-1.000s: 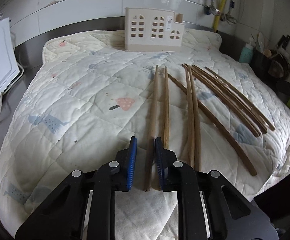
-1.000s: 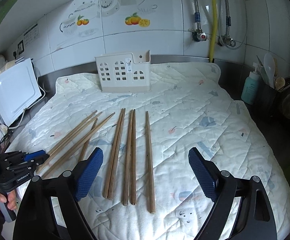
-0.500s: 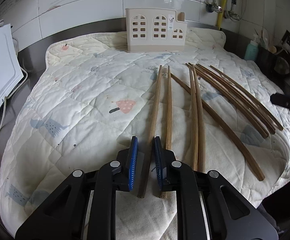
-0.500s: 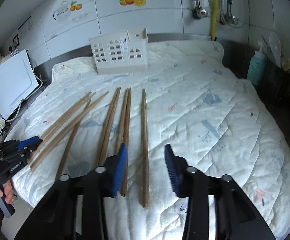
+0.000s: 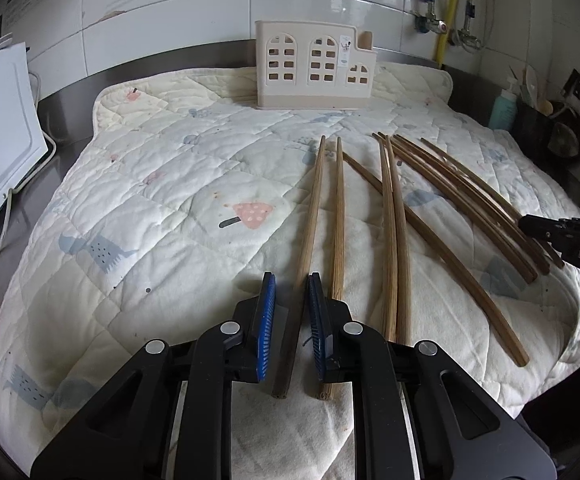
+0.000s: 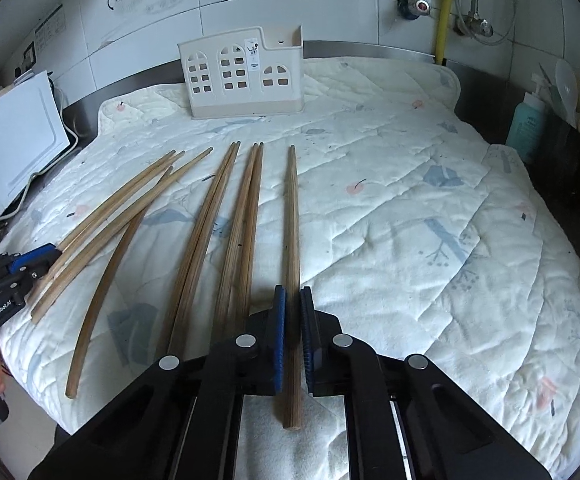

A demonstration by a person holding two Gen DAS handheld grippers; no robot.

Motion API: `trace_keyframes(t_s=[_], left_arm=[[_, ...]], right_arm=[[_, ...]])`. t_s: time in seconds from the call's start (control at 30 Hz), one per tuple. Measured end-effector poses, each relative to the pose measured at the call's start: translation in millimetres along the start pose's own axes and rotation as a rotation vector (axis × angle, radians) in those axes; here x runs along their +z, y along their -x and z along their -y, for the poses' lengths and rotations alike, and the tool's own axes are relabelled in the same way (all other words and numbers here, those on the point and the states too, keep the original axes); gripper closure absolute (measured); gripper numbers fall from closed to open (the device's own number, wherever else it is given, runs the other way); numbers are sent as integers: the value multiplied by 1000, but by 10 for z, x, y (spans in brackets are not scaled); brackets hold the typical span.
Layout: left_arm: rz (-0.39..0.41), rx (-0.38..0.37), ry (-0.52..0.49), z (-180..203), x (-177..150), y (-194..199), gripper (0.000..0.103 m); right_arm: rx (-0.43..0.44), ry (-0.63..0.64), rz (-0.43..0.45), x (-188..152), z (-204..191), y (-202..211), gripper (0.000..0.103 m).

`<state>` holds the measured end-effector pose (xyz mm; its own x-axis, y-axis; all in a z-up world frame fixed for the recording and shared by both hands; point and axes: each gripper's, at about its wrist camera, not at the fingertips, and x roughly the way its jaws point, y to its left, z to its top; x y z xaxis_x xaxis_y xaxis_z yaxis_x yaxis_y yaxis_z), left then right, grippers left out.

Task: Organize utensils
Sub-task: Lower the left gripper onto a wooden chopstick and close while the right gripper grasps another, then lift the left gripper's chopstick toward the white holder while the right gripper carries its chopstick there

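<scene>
left gripper (image 5: 292,320) pinches the leftmost chopstick (image 5: 310,216); right gripper (image 6: 292,332) pinches the rightmost chopstick (image 6: 292,240), both well short of the utensil holder (image 6: 246,76).

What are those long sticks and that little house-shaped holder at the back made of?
The chopsticks look like wood or bamboo: brown, matte, with fine lengthwise grain, and some are bowed. The holder seems to be moulded plastic: smooth, cream, evenly coloured, with neat window-shaped cutouts. The mat beneath them looks like quilted fabric, stitched in soft puffy squares.
</scene>
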<state>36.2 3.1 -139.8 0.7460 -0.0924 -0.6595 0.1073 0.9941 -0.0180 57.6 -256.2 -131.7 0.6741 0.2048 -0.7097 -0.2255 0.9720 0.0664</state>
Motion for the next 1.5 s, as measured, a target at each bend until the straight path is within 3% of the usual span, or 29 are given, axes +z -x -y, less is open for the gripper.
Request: trace_keyframes(t_s=[0.2, 0.43, 0.73, 1.1, 1.5], left_arm=[[3, -48, 39, -45, 5, 19, 91], [18, -64, 3, -37, -15, -8, 91], [28, -129, 7, -5, 33, 87, 98], [129, -197, 79, -107, 268, 438, 98], [183, -181, 64, -182, 626, 549, 98]], right_arm=[[-1, -10, 6, 4, 19, 31, 96], [-5, -23, 11, 8, 28, 63, 96], [-27, -10, 80, 109, -2, 332, 96], [-2, 36, 203, 460, -22, 812, 96], [85, 125, 214, 974, -66, 913, 97]])
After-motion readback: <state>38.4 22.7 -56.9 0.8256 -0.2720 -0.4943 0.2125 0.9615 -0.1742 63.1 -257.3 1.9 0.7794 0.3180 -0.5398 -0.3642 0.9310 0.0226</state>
